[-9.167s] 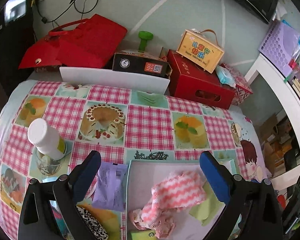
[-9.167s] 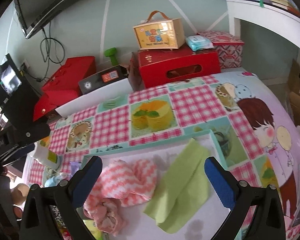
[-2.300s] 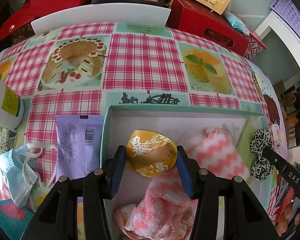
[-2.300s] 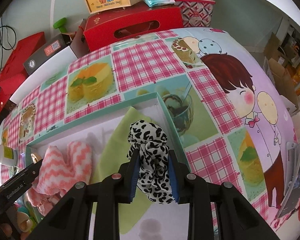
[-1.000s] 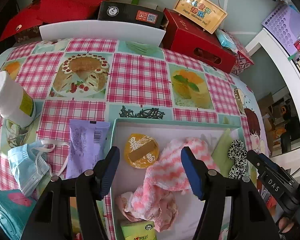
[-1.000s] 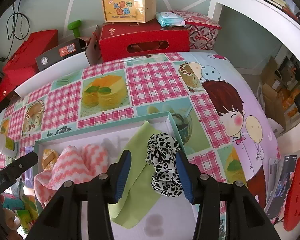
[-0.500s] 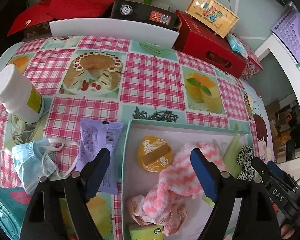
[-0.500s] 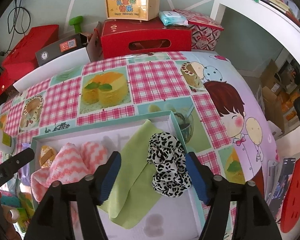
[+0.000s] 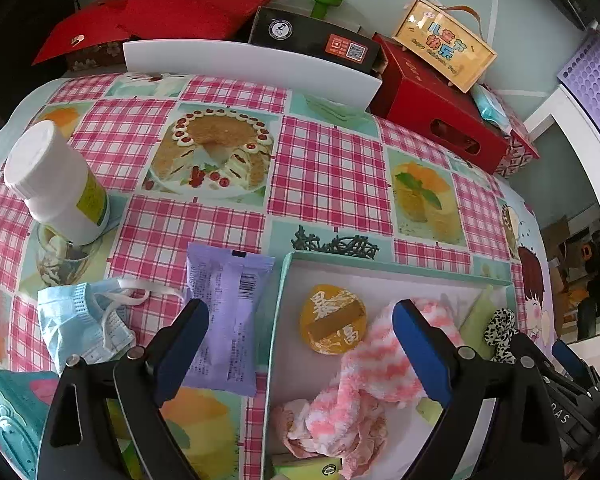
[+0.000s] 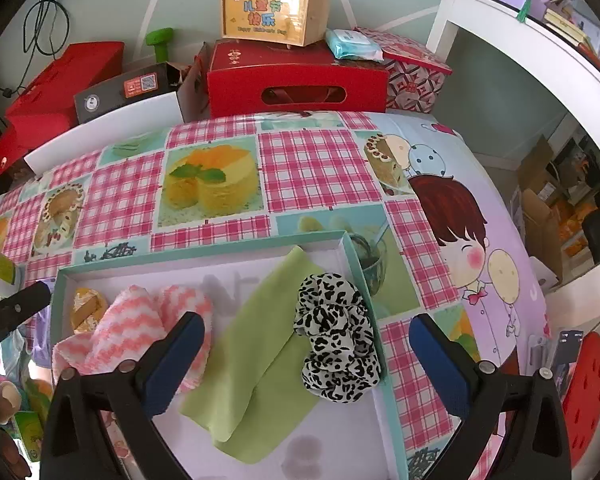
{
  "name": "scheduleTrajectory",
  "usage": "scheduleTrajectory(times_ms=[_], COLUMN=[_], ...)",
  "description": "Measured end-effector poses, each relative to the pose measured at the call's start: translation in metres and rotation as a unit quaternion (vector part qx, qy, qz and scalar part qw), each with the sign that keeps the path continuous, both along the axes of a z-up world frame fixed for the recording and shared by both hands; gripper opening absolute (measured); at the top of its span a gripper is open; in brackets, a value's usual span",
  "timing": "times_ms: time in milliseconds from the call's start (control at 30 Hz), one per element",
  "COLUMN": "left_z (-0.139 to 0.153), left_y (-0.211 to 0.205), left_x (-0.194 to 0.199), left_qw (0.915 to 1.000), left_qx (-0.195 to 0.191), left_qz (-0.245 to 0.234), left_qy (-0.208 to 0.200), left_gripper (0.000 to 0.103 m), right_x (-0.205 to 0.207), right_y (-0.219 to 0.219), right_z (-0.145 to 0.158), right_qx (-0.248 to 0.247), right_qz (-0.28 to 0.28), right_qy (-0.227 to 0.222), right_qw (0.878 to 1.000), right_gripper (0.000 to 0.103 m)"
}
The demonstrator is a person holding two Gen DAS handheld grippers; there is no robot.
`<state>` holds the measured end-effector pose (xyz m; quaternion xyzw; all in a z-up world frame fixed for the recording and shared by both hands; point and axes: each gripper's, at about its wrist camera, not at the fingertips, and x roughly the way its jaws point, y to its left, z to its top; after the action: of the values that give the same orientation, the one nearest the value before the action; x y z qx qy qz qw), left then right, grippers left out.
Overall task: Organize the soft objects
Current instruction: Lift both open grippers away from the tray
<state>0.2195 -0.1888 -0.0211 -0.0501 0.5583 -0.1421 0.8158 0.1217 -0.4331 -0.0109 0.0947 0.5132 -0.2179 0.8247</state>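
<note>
Right now both grippers spread wide, holding nothing: left gripper [image 9: 300, 348], right gripper [image 10: 306, 356]. Leopard scrunchie [image 10: 338, 338] lies at tray [image 10: 204, 250] right edge on green cloth [image 10: 256, 364]; pink towel [image 10: 140, 324] and gold pouch [image 9: 332, 318] toward left edge.

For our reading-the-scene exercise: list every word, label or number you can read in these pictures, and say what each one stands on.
"儿童节快乐": yellow gift box on the red box.
"Happy Children's Day", small, below it: partly legible.
"暴富": gold round packet in the tray.
"DAS": right tongs' arm.
QR code and orange label on the black box: too small to read.
Purple sachet print and barcode: blurred.
White bottle label: unreadable.
</note>
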Motion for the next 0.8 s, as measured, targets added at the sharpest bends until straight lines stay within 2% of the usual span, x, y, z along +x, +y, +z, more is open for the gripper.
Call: scheduleTrajectory(times_ms=[400,600,800], left_z=[0.009,0.015,0.027], left_y=[0.008,0.017,0.032], left_x=[-0.001,-0.001,-0.001], left_qw=[0.9998,0.999,0.9986], left_qx=[0.007,0.039,0.04], left_qz=[0.011,0.015,0.027], left_qy=[-0.012,-0.012,-0.022], left_gripper=[0.093,0.093,0.093], right_x=[-0.001,0.001,0.001], right_y=[0.002,0.007,0.012], right_z=[0.002,0.001,0.008], right_qx=[-0.006,-0.011,-0.02], right_qz=[0.001,0.007,0.011], right_qy=[0.0,0.004,-0.003], right_qw=[1.0,1.0,1.0], right_gripper=[0.103,0.103,0.103])
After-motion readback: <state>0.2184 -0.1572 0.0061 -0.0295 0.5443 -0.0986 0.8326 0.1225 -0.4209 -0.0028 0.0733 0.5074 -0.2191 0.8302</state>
